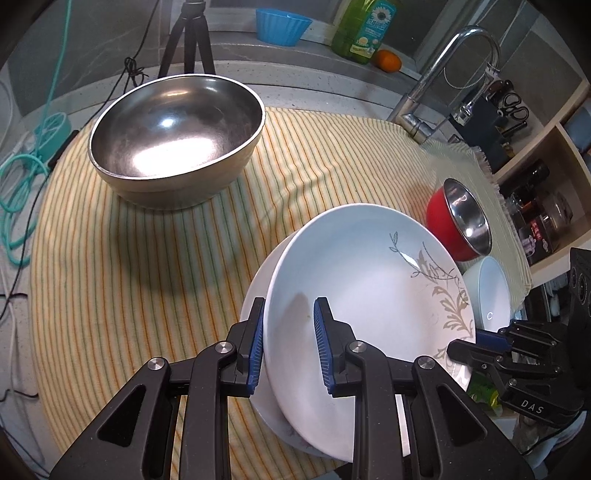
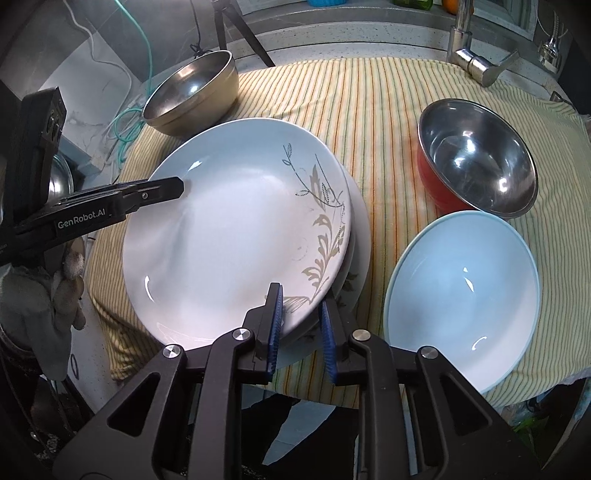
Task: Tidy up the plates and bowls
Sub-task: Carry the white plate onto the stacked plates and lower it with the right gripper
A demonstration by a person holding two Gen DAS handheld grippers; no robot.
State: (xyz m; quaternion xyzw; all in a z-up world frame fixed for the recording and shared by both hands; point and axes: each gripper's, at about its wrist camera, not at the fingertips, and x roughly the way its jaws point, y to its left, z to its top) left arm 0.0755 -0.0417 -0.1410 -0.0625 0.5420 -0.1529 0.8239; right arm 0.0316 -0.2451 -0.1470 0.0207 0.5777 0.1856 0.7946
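Note:
A white plate with a grey leaf pattern point(image 1: 369, 295) point(image 2: 236, 229) lies tilted on a second white plate point(image 1: 255, 306) point(image 2: 360, 243) on the striped cloth. My left gripper point(image 1: 289, 317) straddles the top plate's rim, one finger on each side, with a gap showing. It also shows in the right wrist view point(image 2: 177, 186) at the plate's left rim. My right gripper point(image 2: 301, 306) straddles the near rim of both plates, jaws apart; it shows in the left wrist view point(image 1: 465, 347). A large steel bowl point(image 1: 177, 136) point(image 2: 192, 96) stands at the back left.
A red bowl with a steel inside point(image 1: 460, 221) point(image 2: 476, 162) and a pale blue bowl point(image 1: 487, 291) point(image 2: 461, 295) sit to the right. A faucet point(image 1: 436, 92) point(image 2: 476, 55), a tripod point(image 1: 188, 40), a blue tub point(image 1: 282, 24) and a green bottle point(image 1: 364, 26) stand behind.

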